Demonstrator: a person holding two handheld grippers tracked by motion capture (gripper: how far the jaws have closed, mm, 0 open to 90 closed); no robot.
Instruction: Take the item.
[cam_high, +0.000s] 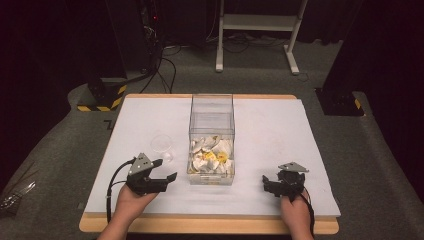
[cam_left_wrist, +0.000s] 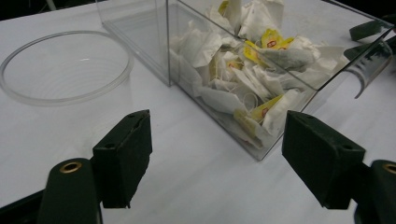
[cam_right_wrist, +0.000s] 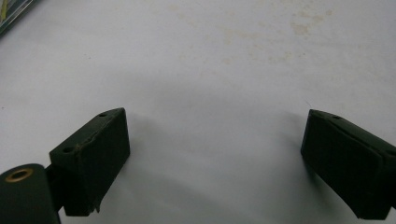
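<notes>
jaws of the left gripper (cam_high: 159, 176) stand wide apart with nothing between them, hovering just above the worktop (cam_high: 280, 130) and aimed toward the near corner of the clear box (cam_left_wrist: 154, 42); jaws of the right gripper (cam_high: 267, 185) are likewise spread and bare, low over plain white surface. the tea bags (cam_left_wrist: 243, 70) all lie heaped in the near end of the box, some with yellow tags, and the clear cup (cam_left_wrist: 65, 65) sits upright just left of the box, with nothing visible in it. by the look of it no bag has been moved yet, so the picking and any transfer to the cup are all left to do. both hands enter from the near edge, the left hand (cam_high: 131, 204) angled inward toward the box, the right hand (cam_high: 296, 212) set well right of it, gripper pointing left.
</notes>
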